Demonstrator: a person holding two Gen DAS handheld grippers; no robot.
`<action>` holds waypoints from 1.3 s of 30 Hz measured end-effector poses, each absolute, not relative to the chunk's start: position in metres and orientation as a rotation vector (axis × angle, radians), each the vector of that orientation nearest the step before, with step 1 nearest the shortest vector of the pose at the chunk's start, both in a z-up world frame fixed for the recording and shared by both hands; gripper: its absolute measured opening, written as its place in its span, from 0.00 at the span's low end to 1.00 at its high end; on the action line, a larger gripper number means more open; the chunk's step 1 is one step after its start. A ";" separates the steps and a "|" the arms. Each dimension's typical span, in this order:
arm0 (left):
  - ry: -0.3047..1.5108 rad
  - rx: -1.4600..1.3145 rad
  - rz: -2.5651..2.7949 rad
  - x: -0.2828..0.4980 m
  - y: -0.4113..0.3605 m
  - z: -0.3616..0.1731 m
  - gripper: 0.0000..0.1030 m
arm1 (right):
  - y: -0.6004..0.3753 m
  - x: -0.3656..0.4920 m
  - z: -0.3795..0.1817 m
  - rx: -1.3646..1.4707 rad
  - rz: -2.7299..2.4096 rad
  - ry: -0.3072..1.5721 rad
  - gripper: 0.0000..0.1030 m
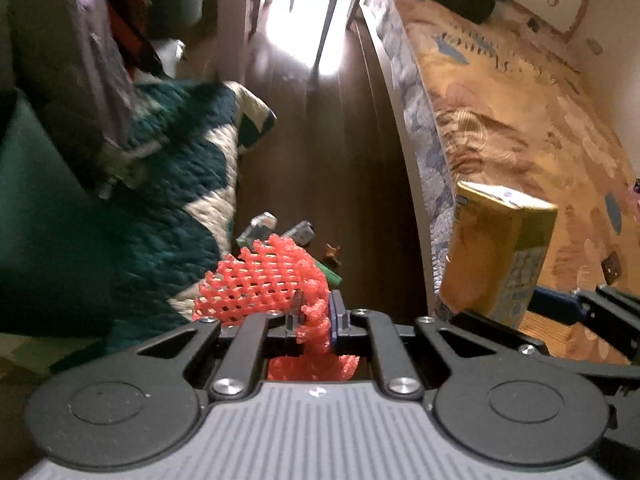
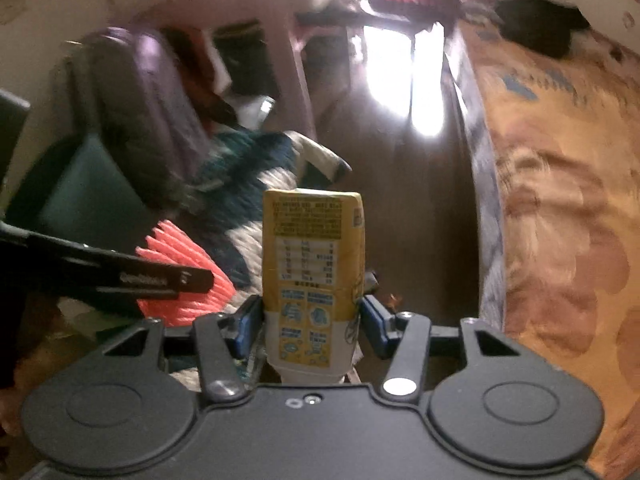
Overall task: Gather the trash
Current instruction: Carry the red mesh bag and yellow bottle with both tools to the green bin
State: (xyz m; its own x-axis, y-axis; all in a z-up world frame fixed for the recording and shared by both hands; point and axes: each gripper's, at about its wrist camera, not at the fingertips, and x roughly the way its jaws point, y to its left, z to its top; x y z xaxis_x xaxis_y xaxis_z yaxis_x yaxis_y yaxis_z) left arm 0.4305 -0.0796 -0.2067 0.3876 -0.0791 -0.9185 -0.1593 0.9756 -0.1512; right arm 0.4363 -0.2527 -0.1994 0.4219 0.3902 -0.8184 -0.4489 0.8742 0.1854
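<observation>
On the left lies a teal-and-cream quilt (image 1: 192,184) on the dark wooden floor (image 1: 320,168). Above it the left gripper (image 1: 316,316) is pinched tight on a wad of red foam netting (image 1: 264,280) — a firm bite, the mesh bulging out to the left of the pads. Further right, the right gripper (image 2: 312,320) clamps a yellow carton (image 2: 314,264) at its lower half, upright between the blue pads. A bed with an orange patterned cover (image 1: 520,120) runs along the right. Both pieces of trash look secured and clear of the floor — the carrying step, I judge. Next comes finding a bin; none is identifiable here.
</observation>
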 end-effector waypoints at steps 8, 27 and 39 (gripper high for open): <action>1.130 -0.239 0.119 0.393 -0.019 -0.127 0.10 | -0.186 0.416 -0.121 -0.099 0.647 0.976 0.51; 1.040 -0.262 0.351 0.374 0.202 -0.078 0.10 | 0.036 0.419 -0.076 -0.174 0.842 1.060 0.51; 1.194 -0.198 0.300 0.396 0.256 -0.145 0.10 | 0.140 0.435 -0.127 -0.348 0.784 1.145 0.51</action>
